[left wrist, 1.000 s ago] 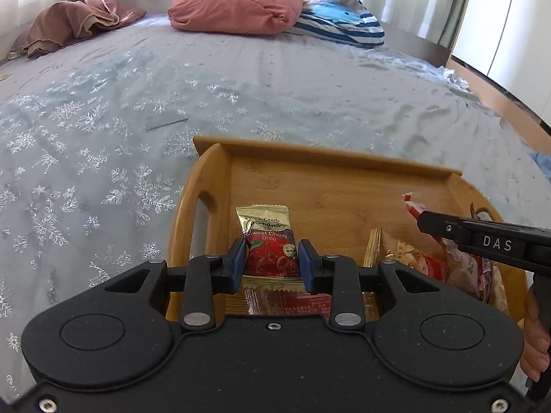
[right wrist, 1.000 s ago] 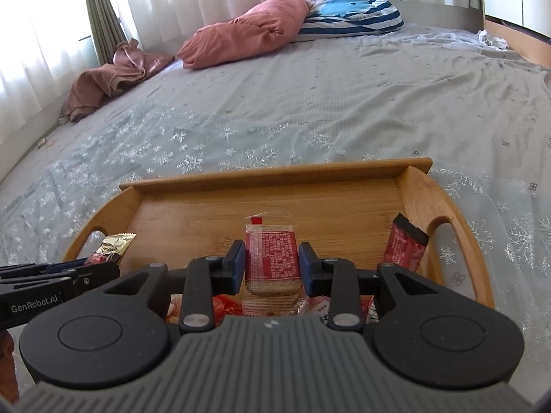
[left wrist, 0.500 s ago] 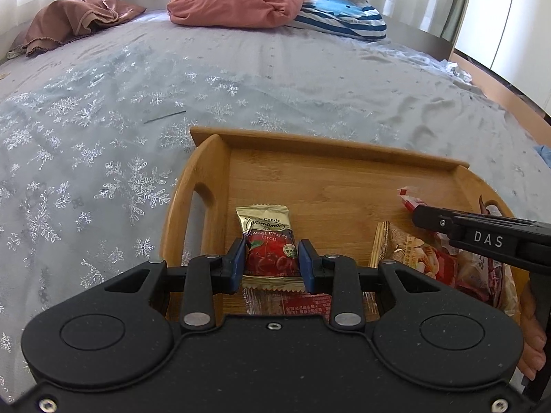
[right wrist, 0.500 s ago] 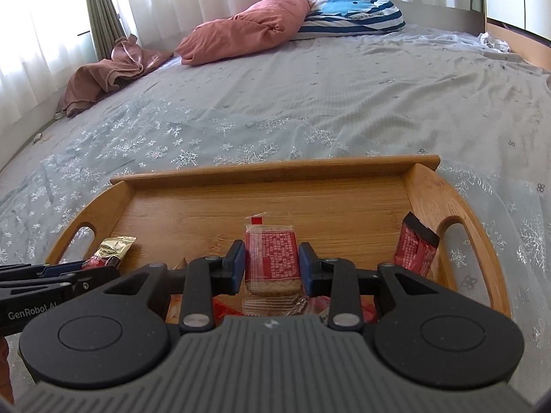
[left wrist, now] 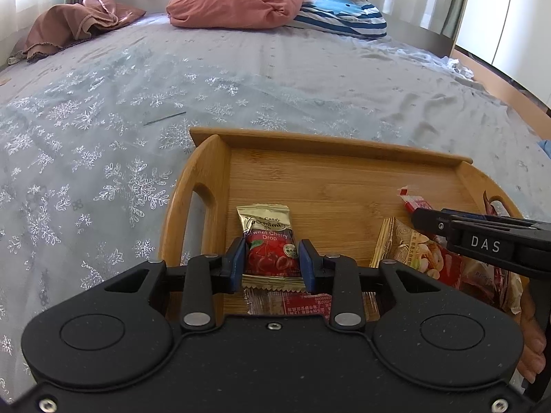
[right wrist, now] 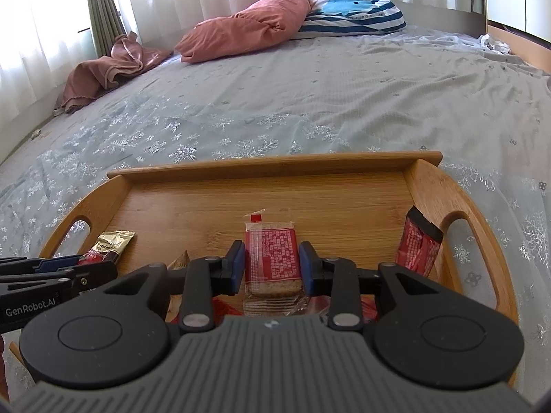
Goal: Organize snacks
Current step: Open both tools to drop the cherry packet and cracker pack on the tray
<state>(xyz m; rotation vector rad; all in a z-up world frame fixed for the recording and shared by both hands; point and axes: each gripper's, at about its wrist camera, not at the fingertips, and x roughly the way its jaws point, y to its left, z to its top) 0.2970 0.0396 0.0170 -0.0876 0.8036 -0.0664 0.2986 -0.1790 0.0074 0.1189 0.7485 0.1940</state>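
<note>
A wooden tray (left wrist: 330,144) (right wrist: 275,163) with handle cutouts lies on the bed. My left gripper (left wrist: 272,265) is shut on a gold and red cherry candy packet (left wrist: 267,237), held over the tray's left side; the packet (right wrist: 110,246) also shows in the right wrist view. My right gripper (right wrist: 272,265) is shut on a clear-wrapped cracker pack with a red label (right wrist: 272,258) above the tray's middle; its tip (left wrist: 411,201) pokes past the right gripper's fingers in the left wrist view. More snack bags (left wrist: 430,258) lie under the grippers. A red bar wrapper (right wrist: 416,244) leans against the right handle.
The tray sits on a grey bedspread with snowflakes (left wrist: 103,137). A pink pillow (left wrist: 234,7), a blue striped pillow (left wrist: 344,13) and a brown cloth (left wrist: 75,24) lie at the far end. A thin dark stick (left wrist: 164,118) lies left of the tray. A hand (left wrist: 533,344) shows at right.
Both views have shifted slightly, and the tray sits a little lower and nearer in the frames. Both grippers keep their packets held.
</note>
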